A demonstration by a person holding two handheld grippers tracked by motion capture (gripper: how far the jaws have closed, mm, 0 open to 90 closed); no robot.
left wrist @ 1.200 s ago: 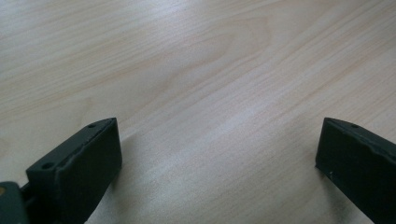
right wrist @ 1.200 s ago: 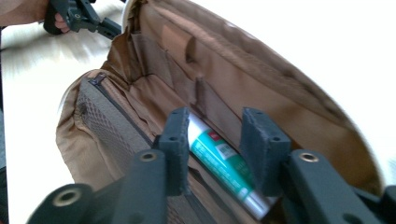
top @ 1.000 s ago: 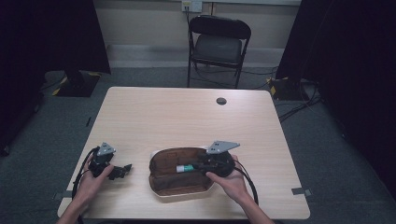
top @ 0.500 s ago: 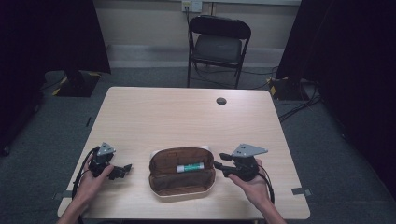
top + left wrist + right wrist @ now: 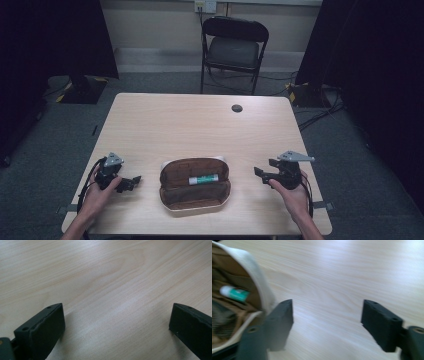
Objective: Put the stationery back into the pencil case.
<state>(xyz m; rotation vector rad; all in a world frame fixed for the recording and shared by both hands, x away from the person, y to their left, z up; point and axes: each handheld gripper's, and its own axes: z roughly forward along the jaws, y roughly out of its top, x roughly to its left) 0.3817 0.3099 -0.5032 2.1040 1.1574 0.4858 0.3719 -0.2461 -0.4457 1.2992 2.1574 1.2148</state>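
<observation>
blur softens the open case (image 5: 242, 277) and tube (image 5: 235, 293) beside the right gripper's (image 5: 327, 325) parted, empty fingers.

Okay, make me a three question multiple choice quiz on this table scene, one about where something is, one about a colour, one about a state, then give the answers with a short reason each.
1. Where does the green and white tube lie?
A. On the chair
B. Inside the open case
C. Between the left gripper's jaws

2. What colour is the case's lining?
A. Brown
B. Blue
C. Red

3. How do the right gripper's jaws stand?
A. Shut on the tube
B. Shut on nothing
C. Open

Answers: 1 B, the tube rests in the case. 2 A, the lining shows brown. 3 C, bare table shows between the parted jaws.
</observation>
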